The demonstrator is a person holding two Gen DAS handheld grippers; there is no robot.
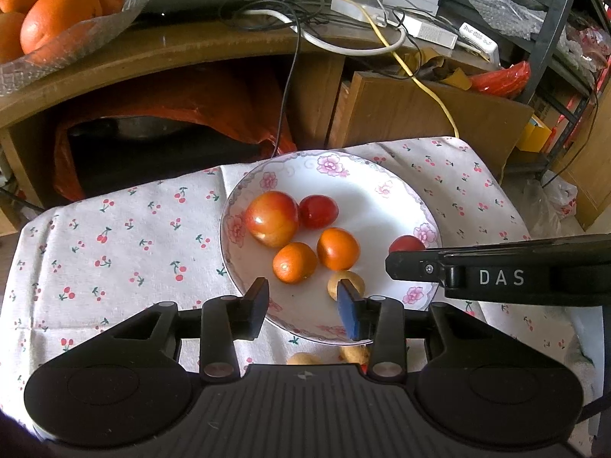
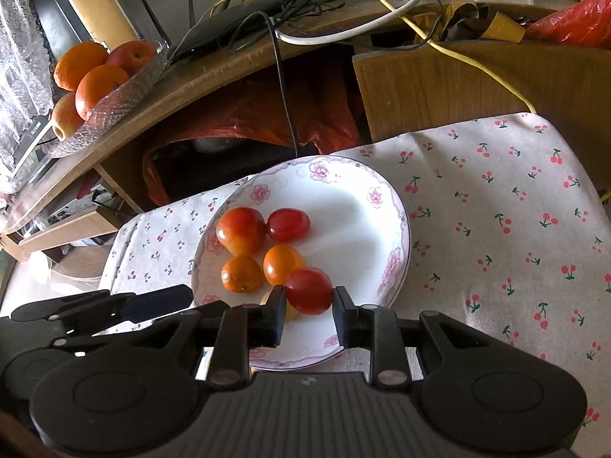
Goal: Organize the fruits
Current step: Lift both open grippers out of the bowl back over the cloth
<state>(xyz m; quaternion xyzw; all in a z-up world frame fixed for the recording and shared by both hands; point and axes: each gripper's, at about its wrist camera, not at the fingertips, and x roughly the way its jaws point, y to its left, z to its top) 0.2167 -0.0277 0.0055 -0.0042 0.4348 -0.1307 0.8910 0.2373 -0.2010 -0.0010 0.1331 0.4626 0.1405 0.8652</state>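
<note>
From the left wrist view, my left gripper (image 1: pixel 301 307) hung over the near rim of the floral plate (image 1: pixel 366 187) on the cherry-print cloth (image 1: pixel 114 236), its fingers parted and pressing on nothing; a small tan fruit (image 1: pixel 345 280) lay just beside the blue-padded one. Two orange fruits (image 1: pixel 338 248) sat mid-plate.

From the right wrist view, my right gripper (image 2: pixel 309 305) had its fingers clenched on a red fruit (image 2: pixel 309 290) above the plate's near side, seemingly clear of the surface.
</note>
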